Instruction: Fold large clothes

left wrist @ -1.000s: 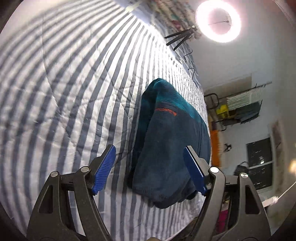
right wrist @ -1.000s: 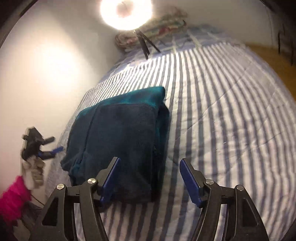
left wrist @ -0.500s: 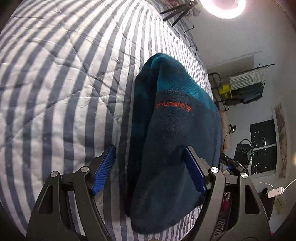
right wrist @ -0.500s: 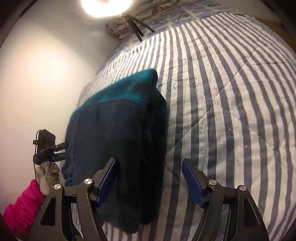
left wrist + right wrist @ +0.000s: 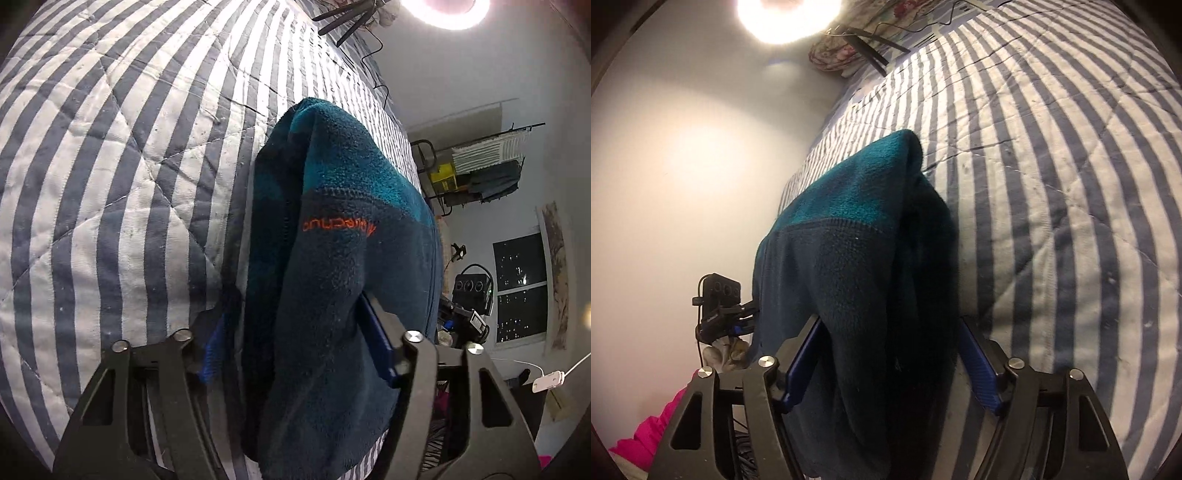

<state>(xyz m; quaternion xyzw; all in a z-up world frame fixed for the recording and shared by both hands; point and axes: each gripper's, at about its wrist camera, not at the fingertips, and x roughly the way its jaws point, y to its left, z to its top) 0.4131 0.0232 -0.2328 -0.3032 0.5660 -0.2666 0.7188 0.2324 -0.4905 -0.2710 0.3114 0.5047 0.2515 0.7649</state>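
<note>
Left wrist: folded fleece (image 5: 332,280) straddled by left tongs (image 5: 299,354), right tongs (image 5: 892,365), both wide; soft, bulky, best gripped at thick edge.

Both tongs, left (image 5: 299,350) and right (image 5: 890,360), show black skeletal arms with cut-outs, silver round screws, ribbed blue pads (image 5: 979,373); a pink sleeve (image 5: 653,432) shows lower left.

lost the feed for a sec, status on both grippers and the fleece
Left gripper and right gripper: open, each straddling the folded teal fleece. Fleece lies on striped quilt. Nothing in the way.
</note>
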